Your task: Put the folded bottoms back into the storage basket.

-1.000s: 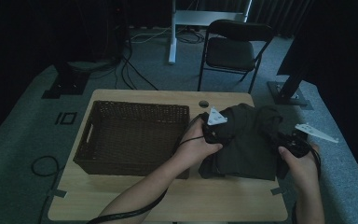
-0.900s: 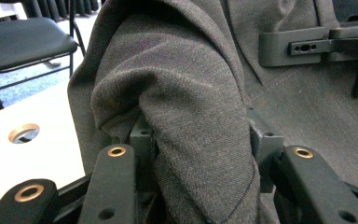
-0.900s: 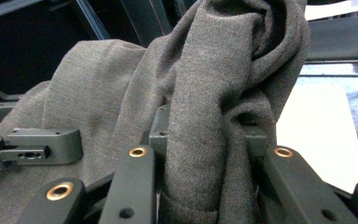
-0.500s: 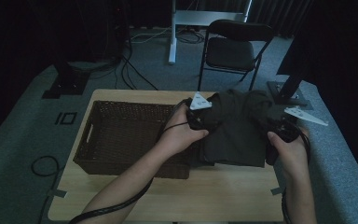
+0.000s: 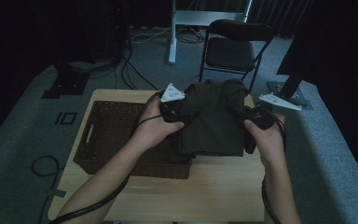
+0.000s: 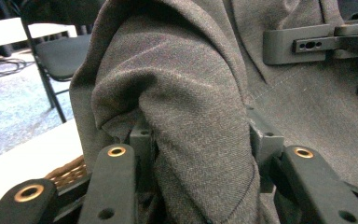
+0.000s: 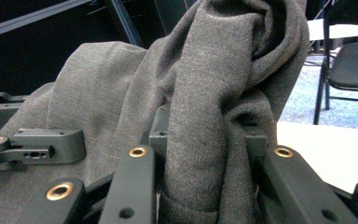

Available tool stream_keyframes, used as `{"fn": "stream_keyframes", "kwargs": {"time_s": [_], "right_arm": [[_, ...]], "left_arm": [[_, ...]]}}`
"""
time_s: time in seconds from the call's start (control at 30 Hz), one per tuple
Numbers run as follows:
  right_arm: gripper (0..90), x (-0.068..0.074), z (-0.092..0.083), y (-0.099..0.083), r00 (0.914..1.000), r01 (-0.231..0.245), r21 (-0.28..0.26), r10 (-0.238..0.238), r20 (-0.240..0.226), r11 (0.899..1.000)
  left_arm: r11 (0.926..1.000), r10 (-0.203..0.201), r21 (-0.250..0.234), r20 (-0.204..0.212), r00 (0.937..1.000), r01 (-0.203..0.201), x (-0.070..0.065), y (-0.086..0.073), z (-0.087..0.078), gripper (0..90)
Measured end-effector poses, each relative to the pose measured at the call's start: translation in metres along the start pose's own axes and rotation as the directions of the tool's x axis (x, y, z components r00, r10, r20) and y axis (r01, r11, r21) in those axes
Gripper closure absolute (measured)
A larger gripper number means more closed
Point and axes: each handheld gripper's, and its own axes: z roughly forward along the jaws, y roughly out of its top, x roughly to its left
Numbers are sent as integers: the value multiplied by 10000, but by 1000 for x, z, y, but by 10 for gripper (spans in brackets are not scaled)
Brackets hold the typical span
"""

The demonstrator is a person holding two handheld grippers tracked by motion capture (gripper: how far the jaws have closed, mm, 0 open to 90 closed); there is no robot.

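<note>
The left gripper [image 5: 179,111] is clamped on a bunched fold of the dark grey garment [image 5: 212,119], and the right gripper [image 5: 251,115] is clamped on a second fold at the opposite side; in each gripper view a thick roll of cloth fills the gap between the black jaws. The garment hangs between the two grippers above the wooden table [image 5: 205,191], its left edge over the right end of the woven basket [image 5: 116,140] and its lower hem level with the basket rim. The fabric is judged to be soft, light and limp: it drapes and folds under its own weight, offers no rigid edge, and is not fragile. A woven surface of this kind is unlikely to slip once several layers are pinched together. Hold points are best taken at the upper corners or seams, well apart, so that the cloth hangs flat. Both forearms enter from the bottom of the high view, hands raised above the table, jaws pointing inward toward each other.
</note>
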Motion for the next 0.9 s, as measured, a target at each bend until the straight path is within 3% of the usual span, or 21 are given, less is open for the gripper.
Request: {"fn": "stream_keyframes", "kwargs": {"time_s": [0.43, 0.9], "right_arm": [[670, 36, 45, 5, 9981, 245, 191, -234, -562, 9995], [670, 73, 96, -1, 9923, 460, 537, -394, -1175, 9975]], "left_arm": [[9996, -279, -17, -426, 9987, 279, 41, -11, -37, 567], [9984, -517, 180, -1098, 9926, 540, 79, -31, -74, 568]]}}
